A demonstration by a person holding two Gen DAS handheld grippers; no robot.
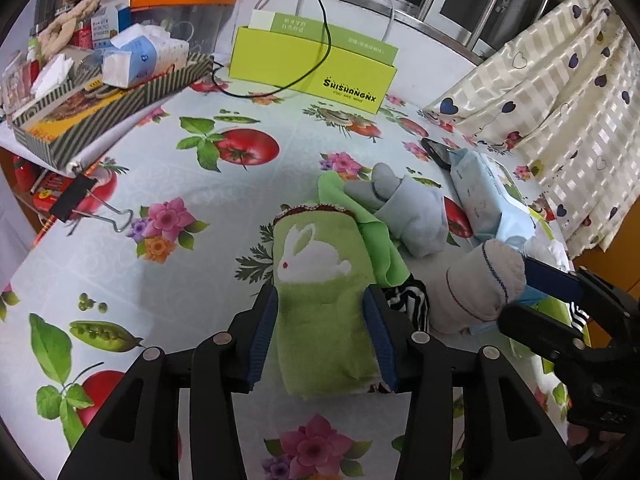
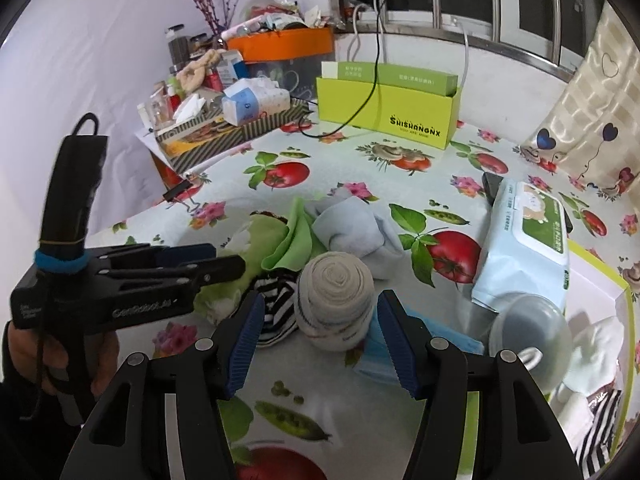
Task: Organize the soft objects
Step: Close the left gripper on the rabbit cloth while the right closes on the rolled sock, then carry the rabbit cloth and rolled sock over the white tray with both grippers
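A pile of soft things lies on the floral tablecloth. My left gripper (image 1: pixel 322 312) is shut on a green rabbit-print sock roll (image 1: pixel 320 280); its blue pads press both sides. Beside it lie a light green cloth (image 1: pixel 376 236), a grey-blue sock bundle (image 1: pixel 408 212) and a black-and-white striped sock (image 1: pixel 408 300). My right gripper (image 2: pixel 320 312) is open, its jaws on either side of a rolled beige-white sock (image 2: pixel 334 300) with small gaps. That roll also shows in the left wrist view (image 1: pixel 480 284). The left gripper shows in the right wrist view (image 2: pixel 224 260).
A wet-wipes pack (image 2: pixel 528 240) and a dark phone (image 2: pixel 491 188) lie right of the pile. A blue face mask (image 2: pixel 384 356) lies under the roll. A yellow-rimmed box (image 2: pixel 600 340) at right holds socks. A green carton (image 2: pixel 384 112) and cluttered striped tray (image 2: pixel 224 132) stand behind. A curtain (image 1: pixel 560 100) hangs at right.
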